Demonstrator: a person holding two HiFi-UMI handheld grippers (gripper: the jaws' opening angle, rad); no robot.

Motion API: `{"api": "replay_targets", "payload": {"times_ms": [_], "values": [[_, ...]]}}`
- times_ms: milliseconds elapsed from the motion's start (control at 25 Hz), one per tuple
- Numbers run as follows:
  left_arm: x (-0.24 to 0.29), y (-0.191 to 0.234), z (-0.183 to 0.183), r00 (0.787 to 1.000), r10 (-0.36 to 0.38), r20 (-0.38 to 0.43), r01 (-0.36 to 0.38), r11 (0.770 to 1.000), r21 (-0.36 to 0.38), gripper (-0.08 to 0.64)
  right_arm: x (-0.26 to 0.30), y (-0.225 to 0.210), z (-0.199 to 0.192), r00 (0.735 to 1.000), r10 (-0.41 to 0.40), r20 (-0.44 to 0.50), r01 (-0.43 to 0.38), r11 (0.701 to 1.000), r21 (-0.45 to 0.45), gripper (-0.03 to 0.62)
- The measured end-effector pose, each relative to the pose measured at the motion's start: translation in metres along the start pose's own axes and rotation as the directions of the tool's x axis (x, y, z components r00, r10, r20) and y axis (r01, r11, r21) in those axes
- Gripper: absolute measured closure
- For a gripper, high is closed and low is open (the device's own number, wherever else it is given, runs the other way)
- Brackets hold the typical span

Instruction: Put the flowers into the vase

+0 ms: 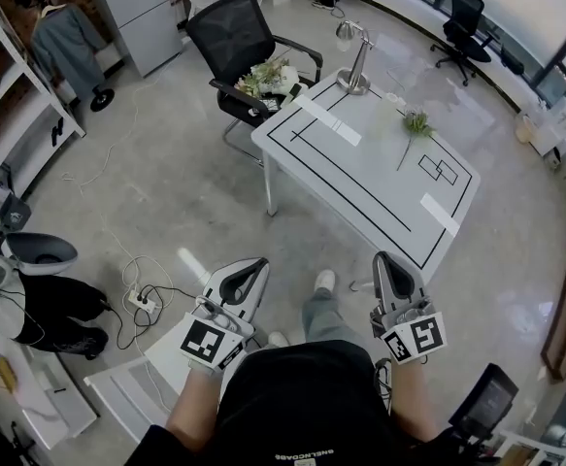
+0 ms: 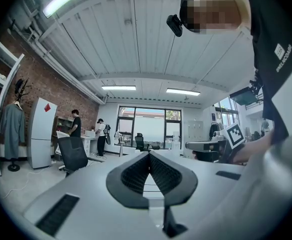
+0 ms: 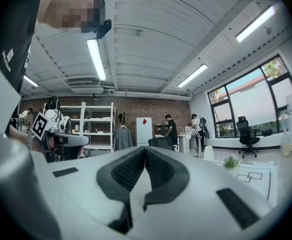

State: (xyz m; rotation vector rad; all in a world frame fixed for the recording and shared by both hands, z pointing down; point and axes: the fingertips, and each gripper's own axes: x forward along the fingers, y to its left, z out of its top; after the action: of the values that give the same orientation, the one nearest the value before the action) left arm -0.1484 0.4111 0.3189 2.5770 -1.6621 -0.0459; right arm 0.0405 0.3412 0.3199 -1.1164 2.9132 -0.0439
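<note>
The left gripper (image 1: pixel 251 268) and right gripper (image 1: pixel 389 260) point level with fingers closed on nothing, well short of the white black-lined table (image 1: pixel 360 178), presumably because no pick has begun. The green-headed flower stem (image 1: pixel 414 129) lies by the table's far edge, near the tall silver metal vase (image 1: pixel 355 66) at its far corner.

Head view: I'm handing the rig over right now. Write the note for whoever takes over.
Grippers: left gripper shut, empty; right gripper shut, empty; both held by the body, short of the table.
Things: one flower lies on the tabletop towards its right side; the vase stands at the table's far corner; a bunch of flowers sits on the chair beside that corner.
Done: nothing; no flower is in the vase.
Left: step up, grip the flower's stem, put it in the vase, then probably the bunch.
</note>
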Motion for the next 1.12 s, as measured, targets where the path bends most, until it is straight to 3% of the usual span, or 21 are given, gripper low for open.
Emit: {"api": "replay_targets", "payload": {"times_ms": [680,1120], "values": [[0.126,0.094,-0.015,0.992,0.116,-0.042,-0.117,0.993,-0.022,0.557,0.132,-0.123,-0.031,0.998,0.05,-0.044,-0.048,0.998,0.038,0.581],[0.24,0.123,-0.008,0.991,0.116,-0.06,-0.118,0.992,-0.033,0.557,0.191,-0.224,-0.027,0.997,0.039,-0.063,-0.036,0.998,0.059,0.581]]}}
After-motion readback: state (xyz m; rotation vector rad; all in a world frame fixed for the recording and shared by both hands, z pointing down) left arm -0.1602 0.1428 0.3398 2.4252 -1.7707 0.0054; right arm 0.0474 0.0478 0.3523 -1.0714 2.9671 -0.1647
